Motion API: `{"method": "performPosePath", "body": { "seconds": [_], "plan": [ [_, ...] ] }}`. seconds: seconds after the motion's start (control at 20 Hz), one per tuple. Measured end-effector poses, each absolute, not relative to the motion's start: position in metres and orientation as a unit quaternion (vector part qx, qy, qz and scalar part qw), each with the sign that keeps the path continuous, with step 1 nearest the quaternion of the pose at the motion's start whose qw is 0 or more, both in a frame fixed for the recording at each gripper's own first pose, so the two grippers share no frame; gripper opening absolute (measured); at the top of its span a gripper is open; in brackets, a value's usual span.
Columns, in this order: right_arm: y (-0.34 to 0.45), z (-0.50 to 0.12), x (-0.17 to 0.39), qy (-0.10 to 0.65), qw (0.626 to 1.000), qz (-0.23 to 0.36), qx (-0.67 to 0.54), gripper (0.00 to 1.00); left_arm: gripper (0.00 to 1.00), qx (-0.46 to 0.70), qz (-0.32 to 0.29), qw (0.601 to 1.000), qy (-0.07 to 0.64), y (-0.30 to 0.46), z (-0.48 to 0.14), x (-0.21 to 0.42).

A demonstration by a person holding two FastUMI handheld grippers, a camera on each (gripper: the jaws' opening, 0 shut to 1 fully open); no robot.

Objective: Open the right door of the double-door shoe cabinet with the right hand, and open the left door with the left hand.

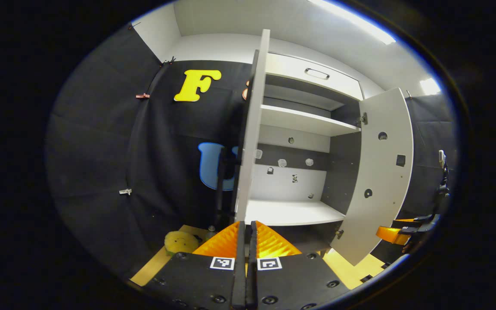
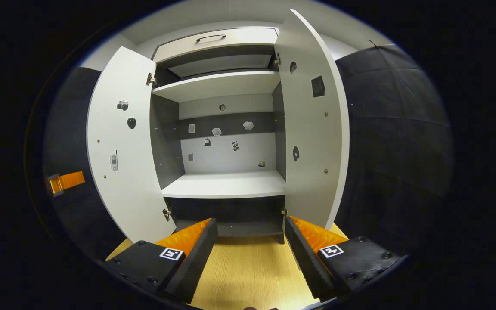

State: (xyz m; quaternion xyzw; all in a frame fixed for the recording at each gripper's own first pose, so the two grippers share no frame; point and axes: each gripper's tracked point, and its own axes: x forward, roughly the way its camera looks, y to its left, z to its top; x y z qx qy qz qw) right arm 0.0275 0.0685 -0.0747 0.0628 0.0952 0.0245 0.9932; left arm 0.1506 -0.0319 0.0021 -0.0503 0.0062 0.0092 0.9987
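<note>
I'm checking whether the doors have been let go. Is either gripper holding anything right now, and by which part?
The left gripper is closed at the left door's bottom edge; whether it pinches that edge cannot be told. The right gripper is open, holding nothing.

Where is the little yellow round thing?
In the left gripper view, the yellow round thing lies low on the left, on the wooden floor beside the left gripper, below the edge of the open left door.
</note>
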Motion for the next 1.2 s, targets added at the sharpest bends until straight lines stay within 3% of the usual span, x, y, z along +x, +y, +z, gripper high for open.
{"method": "performPosePath", "body": {
  "seconds": [0.1,0.2,0.55,0.85,1.2],
  "plan": [
    [0.055,-0.074,0.026,0.093,0.993,0.028,0.064,0.99,0.09,-0.042,0.004,0.999,0.011,-0.054,0.000,0.150],
    [0.045,-0.074,0.023,0.092,0.993,0.035,0.063,0.99,0.19,-0.028,0.004,1.000,0.008,-0.076,0.002,0.153],
    [0.020,-0.057,0.021,0.059,0.993,0.077,0.067,0.99,0.93,-0.009,0.041,0.999,-0.014,-0.137,0.002,0.146],
    [0.002,-0.052,0.012,0.042,0.992,0.103,0.065,0.98,0.95,-0.009,0.054,0.998,-0.013,-0.168,-0.005,0.129],
    [-0.001,-0.047,0.004,0.029,0.992,0.094,0.080,0.98,0.95,0.010,0.047,0.999,-0.025,-0.169,0.007,0.120]
  ]
}}
